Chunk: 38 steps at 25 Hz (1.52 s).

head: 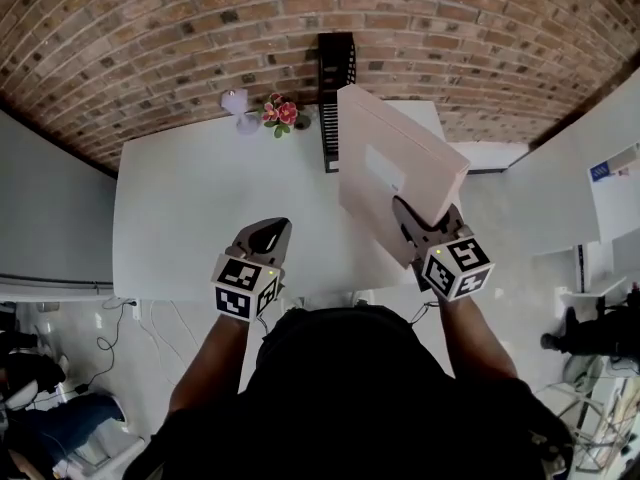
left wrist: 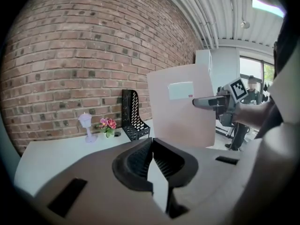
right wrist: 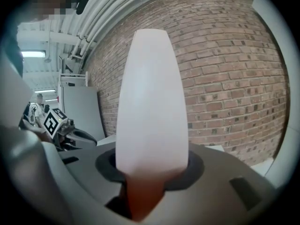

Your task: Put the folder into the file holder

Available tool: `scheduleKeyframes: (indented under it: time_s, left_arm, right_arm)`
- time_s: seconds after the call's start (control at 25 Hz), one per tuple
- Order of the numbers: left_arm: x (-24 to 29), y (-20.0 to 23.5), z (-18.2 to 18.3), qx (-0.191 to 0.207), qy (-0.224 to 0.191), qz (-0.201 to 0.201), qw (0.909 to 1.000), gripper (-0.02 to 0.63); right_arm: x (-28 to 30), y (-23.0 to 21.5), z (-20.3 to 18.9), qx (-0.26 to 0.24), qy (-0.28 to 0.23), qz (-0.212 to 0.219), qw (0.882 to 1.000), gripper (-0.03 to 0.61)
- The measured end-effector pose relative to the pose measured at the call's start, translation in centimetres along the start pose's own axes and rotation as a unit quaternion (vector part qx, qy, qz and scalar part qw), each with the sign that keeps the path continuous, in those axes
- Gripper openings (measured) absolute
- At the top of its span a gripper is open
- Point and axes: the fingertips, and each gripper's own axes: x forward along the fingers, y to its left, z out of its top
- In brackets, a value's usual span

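A pale pink box folder [head: 395, 168] is held tilted in the air over the right half of the white table [head: 190, 218], with my right gripper [head: 410, 223] shut on its near lower edge. In the right gripper view the folder [right wrist: 152, 102] rises edge-on from between the jaws and hides what lies straight ahead. The black mesh file holder [head: 335, 98] stands at the table's back edge against the brick wall, just left of the folder's far end. My left gripper [head: 270, 233] hovers near the table's front edge, shut and empty. The left gripper view shows the file holder [left wrist: 133, 118] and the folder [left wrist: 180, 107] to its right.
A small white lamp [head: 238, 108] and a pot of pink flowers [head: 280, 113] stand at the back of the table, left of the file holder. A white cabinet [head: 585, 158] is to the right. Cables lie on the floor [head: 110, 343] at the left.
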Motion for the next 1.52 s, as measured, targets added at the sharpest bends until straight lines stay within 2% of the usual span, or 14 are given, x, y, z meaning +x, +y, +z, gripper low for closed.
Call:
scheduleKeyframes:
  time_s: [0.4, 0.64, 0.76, 0.96, 1.28, 1.52]
  left_arm:
    - [-2.0, 3.0, -2.5, -0.001, 0.006, -0.023, 0.9997, 0.005]
    - [-3.3, 5.9, -2.6, -0.007, -0.008, 0.001, 0.9999, 0.005]
    - [-3.8, 6.7, -2.7, -0.015, -0.016, 0.009, 0.9997, 0.005]
    - [-4.8, 7.4, -3.8, -0.033, -0.012, 0.02, 0.9992, 0.005]
    - [-6.4, 10.0, -3.3, -0.045, -0.022, 0.066, 0.9965, 0.005]
    - [-6.3, 10.1, -3.6, -0.05, -0.016, 0.068, 0.9963, 0.005]
  right_arm:
    - [3.7, -0.2, 4.9, -0.021, -0.041, -0.063, 0.997, 0.175]
    - [7.5, -0.2, 7.9, -0.044, -0.054, -0.076, 0.995, 0.173]
    - [9.4, -1.3, 9.0, -0.049, -0.059, -0.1, 0.992, 0.173]
    - [12.9, -3.8, 10.6, -0.019, -0.063, -0.145, 0.987, 0.173]
    - [17.8, -6.0, 12.7, 0.004, -0.094, -0.181, 0.979, 0.173]
    - [19.5, -6.5, 14.1, 0.017, -0.124, -0.214, 0.969, 0.173]
